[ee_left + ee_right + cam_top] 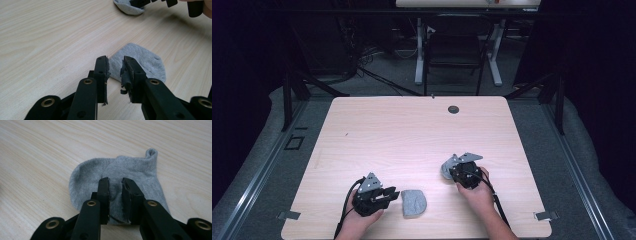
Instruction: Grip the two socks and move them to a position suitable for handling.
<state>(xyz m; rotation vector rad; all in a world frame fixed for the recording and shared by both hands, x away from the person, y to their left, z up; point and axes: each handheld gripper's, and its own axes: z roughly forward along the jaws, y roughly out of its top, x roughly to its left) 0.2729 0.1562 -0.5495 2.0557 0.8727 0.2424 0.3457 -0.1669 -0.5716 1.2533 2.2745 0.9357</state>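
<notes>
Hovering low over the table [412, 135], both grippers work near a pair of grey socks. L gripper [387, 194] sits at approx 7 o'clock on the tabletop, pointing toward 3 o'clock; its jaws stand a narrow gap apart w/ nothing between them. In the left gripper view the near sock [140, 62] lies flat just beyond the tips, not touched as far as I can tell. From above, that sock [413, 202] is just beside the gripper, at about 6 o'clock on the table.

R gripper [457, 170] is at approx 4 o'clock, the person's right hand [477, 192] behind it. In the right gripper view its jaws are narrow too, tips down over the middle of the far sock [115, 177]; can't tell if the pads actually pinch the fabric. Sock's cuff loop sticks up at 1 o'clock. The two socks are well apart.
</notes>
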